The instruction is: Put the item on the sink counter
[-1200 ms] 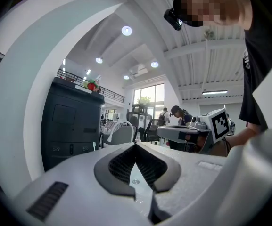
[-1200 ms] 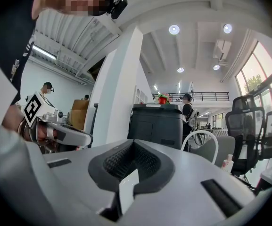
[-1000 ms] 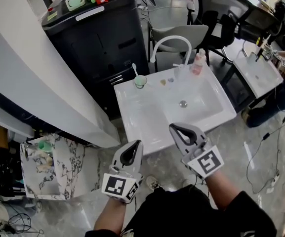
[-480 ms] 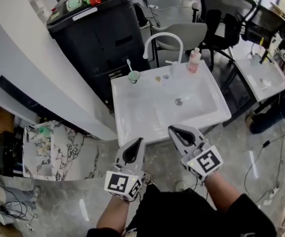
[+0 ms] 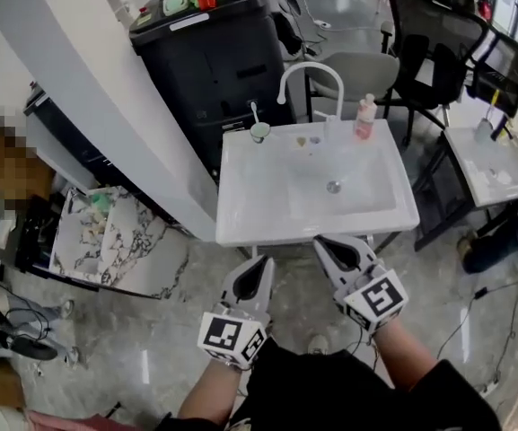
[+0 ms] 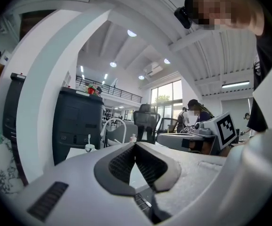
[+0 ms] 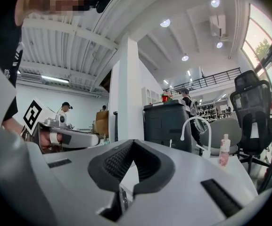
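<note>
Hanging closed, left tongs (image 5: 263,261) and right tongs (image 5: 322,241); bottle (image 5: 364,118) label seemingly illegible

sink counter (image 5: 251,200): white | cabinet (image 5: 215,72): black | bottle (image 5: 364,120): pink | slab (image 5: 119,245): white, black marble veining

This is an open-plan office hall set up as a test space. A black copier (image 5: 214,61) and mesh chairs (image 5: 438,34) stand on a glossy floor (image 5: 151,366) beside a white pillar (image 5: 88,88). A freestanding sink (image 5: 241,214) stands in the middle of the floor, and a 2nd sink (image 5: 492,164) stands at the right. The high ceiling carries round lights (image 7: 165,22). On the far side are a balcony railing (image 7: 206,84) and tall windows (image 7: 263,51). Another person (image 6: 200,117) stands far off.
</note>
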{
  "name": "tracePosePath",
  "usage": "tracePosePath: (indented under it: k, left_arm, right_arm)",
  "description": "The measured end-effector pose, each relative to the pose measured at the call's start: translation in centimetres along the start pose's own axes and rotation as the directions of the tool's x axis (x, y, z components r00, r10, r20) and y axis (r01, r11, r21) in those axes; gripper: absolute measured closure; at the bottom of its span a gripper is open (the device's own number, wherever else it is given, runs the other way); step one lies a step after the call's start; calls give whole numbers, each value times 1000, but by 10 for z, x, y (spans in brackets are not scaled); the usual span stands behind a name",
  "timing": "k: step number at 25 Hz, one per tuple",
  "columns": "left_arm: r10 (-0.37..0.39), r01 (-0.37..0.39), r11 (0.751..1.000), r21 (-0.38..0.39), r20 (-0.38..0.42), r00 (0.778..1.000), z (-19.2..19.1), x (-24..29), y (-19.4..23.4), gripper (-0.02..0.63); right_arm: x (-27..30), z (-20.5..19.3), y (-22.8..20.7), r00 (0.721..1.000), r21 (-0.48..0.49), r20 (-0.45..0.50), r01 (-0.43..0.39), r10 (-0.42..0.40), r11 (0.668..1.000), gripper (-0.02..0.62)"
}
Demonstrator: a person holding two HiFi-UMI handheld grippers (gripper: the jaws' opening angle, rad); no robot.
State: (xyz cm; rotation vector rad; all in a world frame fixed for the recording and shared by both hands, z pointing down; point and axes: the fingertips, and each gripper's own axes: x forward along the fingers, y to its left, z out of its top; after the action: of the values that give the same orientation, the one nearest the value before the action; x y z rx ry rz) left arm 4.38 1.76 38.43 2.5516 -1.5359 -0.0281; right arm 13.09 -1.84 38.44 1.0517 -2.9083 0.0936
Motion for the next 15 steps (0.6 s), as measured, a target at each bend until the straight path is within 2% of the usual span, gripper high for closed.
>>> tracePosePath:
  k: [4,15]
  left_arm:
    - [36,-36,999,1,-11,999,-8,-18,-19,603]
    - [28,-28,999,-16,15,999,-4,-56,-24,602]
  right_arm:
    - [-17,-1,10,998,4,32,-46,46,999,598]
    - [-30,6,43,998,-14,51,-46,47,999,598]
